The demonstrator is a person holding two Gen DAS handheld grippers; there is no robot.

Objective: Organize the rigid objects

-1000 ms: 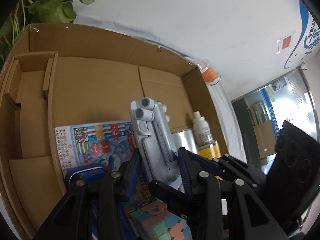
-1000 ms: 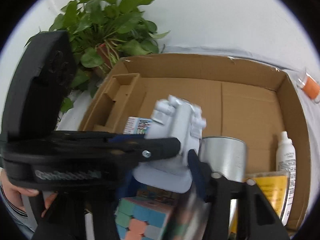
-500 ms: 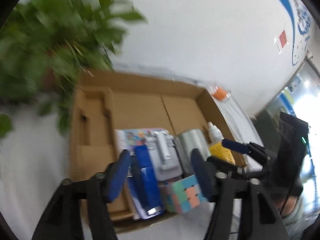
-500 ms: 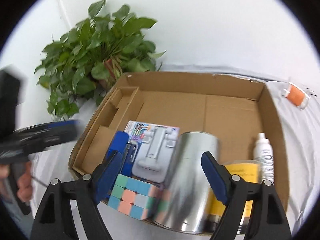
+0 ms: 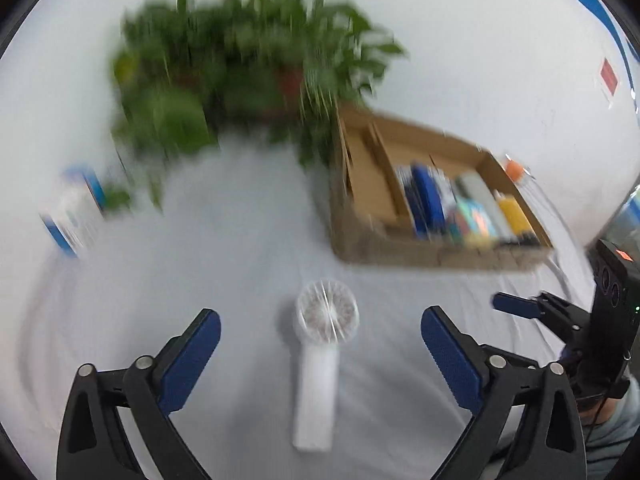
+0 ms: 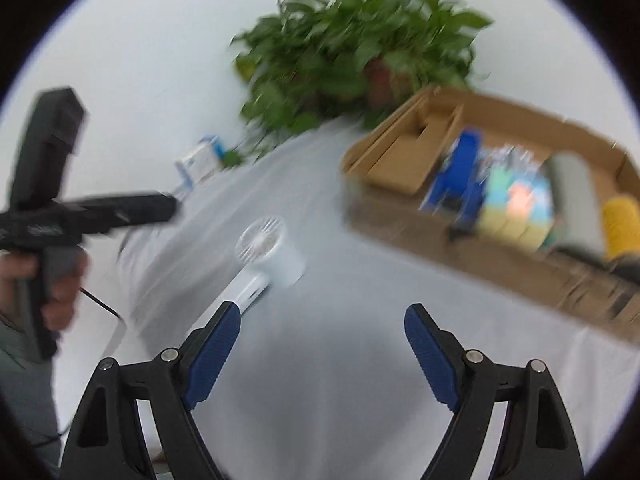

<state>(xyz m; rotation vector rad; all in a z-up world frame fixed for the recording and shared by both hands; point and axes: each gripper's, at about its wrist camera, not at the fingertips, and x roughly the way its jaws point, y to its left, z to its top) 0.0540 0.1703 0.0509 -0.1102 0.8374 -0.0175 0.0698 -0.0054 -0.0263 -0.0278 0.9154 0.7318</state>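
Looking down, we've got the left gripper (image 5: 320, 330) still spreading its jaws, the white handheld fan (image 5: 321, 344) lying untouched between them on the grey cloth (image 5: 240, 264). Right gripper (image 6: 322, 330) gapes empty. Cardboard box (image 5: 400, 248) sits at two o'clock.

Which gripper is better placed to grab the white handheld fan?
Left, probably. The fan lies centred between the left gripper's opening fingers, handle toward it. The right gripper is open, but the fan sits up-left of its fingers, off its line.
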